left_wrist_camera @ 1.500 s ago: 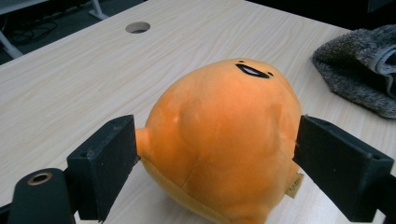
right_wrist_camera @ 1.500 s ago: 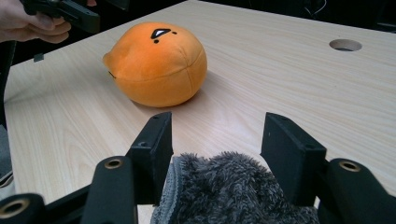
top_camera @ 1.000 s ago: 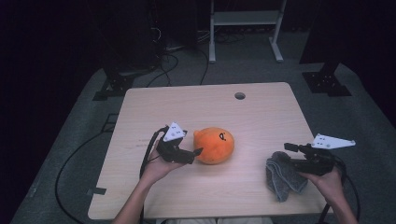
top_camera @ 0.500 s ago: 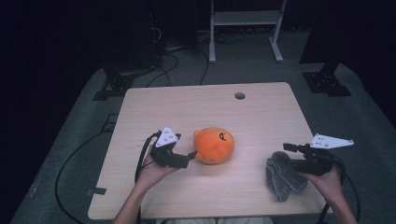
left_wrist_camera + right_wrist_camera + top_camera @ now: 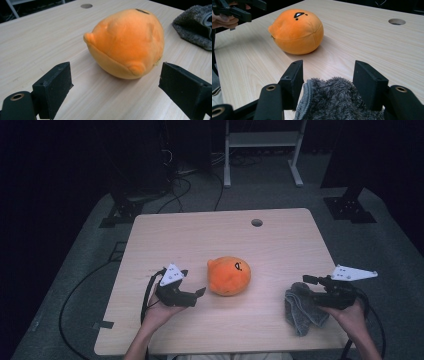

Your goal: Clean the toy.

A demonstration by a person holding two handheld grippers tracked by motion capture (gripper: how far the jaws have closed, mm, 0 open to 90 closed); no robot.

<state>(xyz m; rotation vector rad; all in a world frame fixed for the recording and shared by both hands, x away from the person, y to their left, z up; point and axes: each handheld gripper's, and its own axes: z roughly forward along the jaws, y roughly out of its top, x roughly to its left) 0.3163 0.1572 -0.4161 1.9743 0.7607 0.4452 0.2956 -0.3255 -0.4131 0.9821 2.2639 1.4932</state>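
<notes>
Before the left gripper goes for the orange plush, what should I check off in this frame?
1. Left gripper jaws open wider than the plush: ok.
2. Orange plush toy free on the table, clear of both pads: ok.
3. Plush lined up between the left jaws: ok in the left gripper view.
4. Right gripper holding the grey cloth: cannot tell; cloth sits between the jaws, pressure unclear.
5. Cloth apart from the plush: ok.
</notes>
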